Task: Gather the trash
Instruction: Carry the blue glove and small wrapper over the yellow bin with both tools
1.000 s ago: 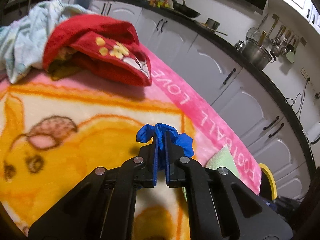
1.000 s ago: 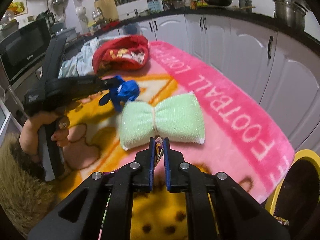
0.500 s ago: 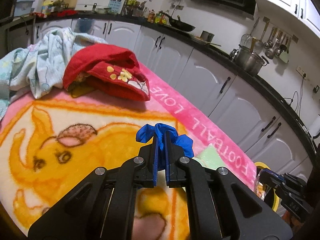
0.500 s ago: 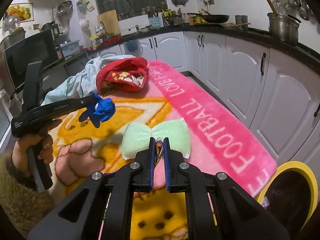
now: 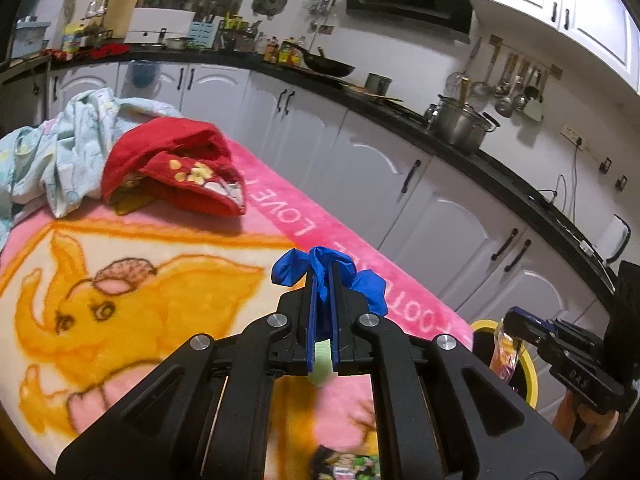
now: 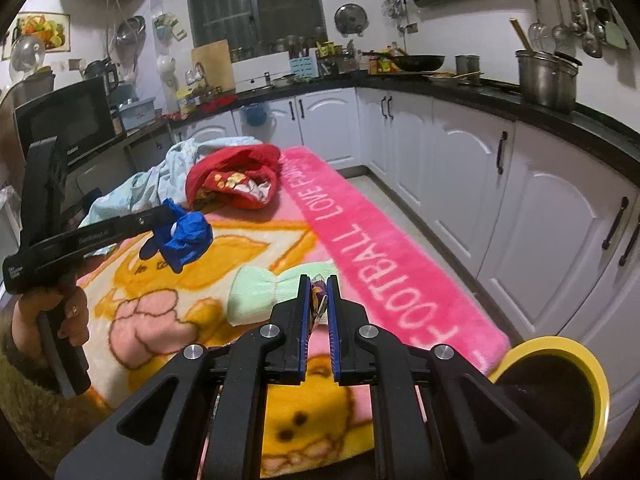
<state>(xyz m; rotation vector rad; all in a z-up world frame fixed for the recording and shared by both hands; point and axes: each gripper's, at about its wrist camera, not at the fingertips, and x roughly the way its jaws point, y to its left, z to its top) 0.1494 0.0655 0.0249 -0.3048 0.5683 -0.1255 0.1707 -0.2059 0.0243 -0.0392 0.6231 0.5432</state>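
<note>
Over the pink blanket (image 5: 280, 204) in your left wrist view, your left tongs (image 5: 323, 280) are clamped on a crumpled blue glove (image 5: 370, 286), held up off the blanket, with the red cloth (image 5: 172, 160) at the blanket's far end. Your right tongs (image 5: 510, 326) carry a colourful wrapper (image 5: 505, 354) beside the yellow-rimmed bin (image 5: 530, 376). Right wrist view: right tongs (image 6: 319, 294) pinched on the wrapper (image 6: 319, 300) above the blanket (image 6: 380, 248), near the green sponge (image 6: 260, 292); the bin (image 6: 596, 376) sits off the blanket's near corner.
</note>
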